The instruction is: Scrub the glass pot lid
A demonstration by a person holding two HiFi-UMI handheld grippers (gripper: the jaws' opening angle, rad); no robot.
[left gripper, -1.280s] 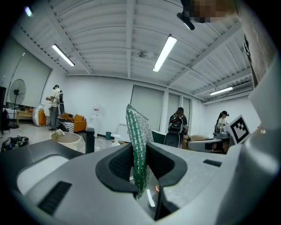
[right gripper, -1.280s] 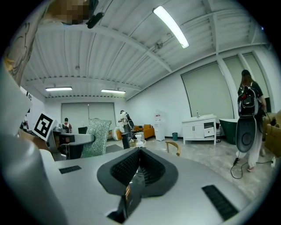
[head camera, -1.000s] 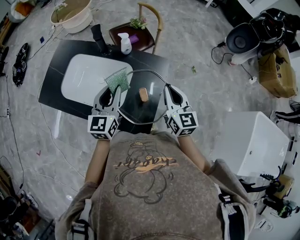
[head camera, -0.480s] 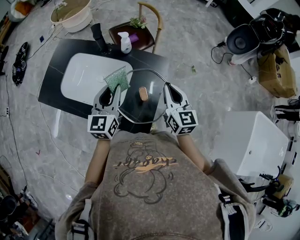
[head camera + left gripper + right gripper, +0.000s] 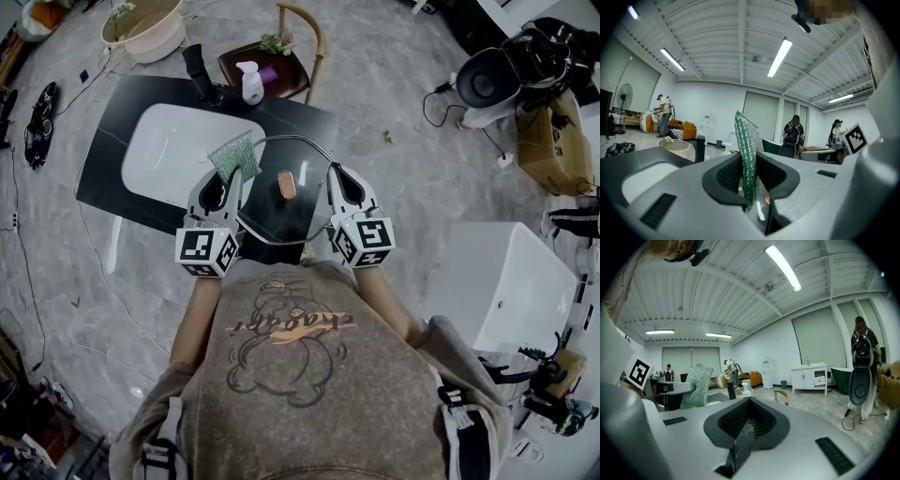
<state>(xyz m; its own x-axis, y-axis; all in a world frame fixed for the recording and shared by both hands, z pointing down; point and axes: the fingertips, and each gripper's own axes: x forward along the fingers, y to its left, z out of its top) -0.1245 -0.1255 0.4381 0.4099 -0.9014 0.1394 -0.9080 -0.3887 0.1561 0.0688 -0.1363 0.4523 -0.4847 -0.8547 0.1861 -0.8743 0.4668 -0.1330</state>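
Observation:
In the head view the round glass pot lid [image 5: 274, 221] with a brown knob [image 5: 287, 186] hangs over the black counter, between the two grippers. My right gripper [image 5: 335, 175] is shut on the lid's right rim; in the right gripper view the rim [image 5: 738, 444] runs edge-on between the closed jaws. My left gripper [image 5: 228, 178] is shut on a green scrubbing pad [image 5: 234, 157], which stands up from the jaws at the lid's left edge. In the left gripper view the pad [image 5: 746, 154] is pinched upright. The right gripper view shows the same pad [image 5: 697, 386] at left.
A white sink basin [image 5: 173, 155] is set in the black counter [image 5: 108, 183], with a black faucet [image 5: 199, 73] and a soap bottle [image 5: 250, 86] behind it. A chair [image 5: 286, 61] stands beyond. A white cabinet [image 5: 506, 281] is at the right.

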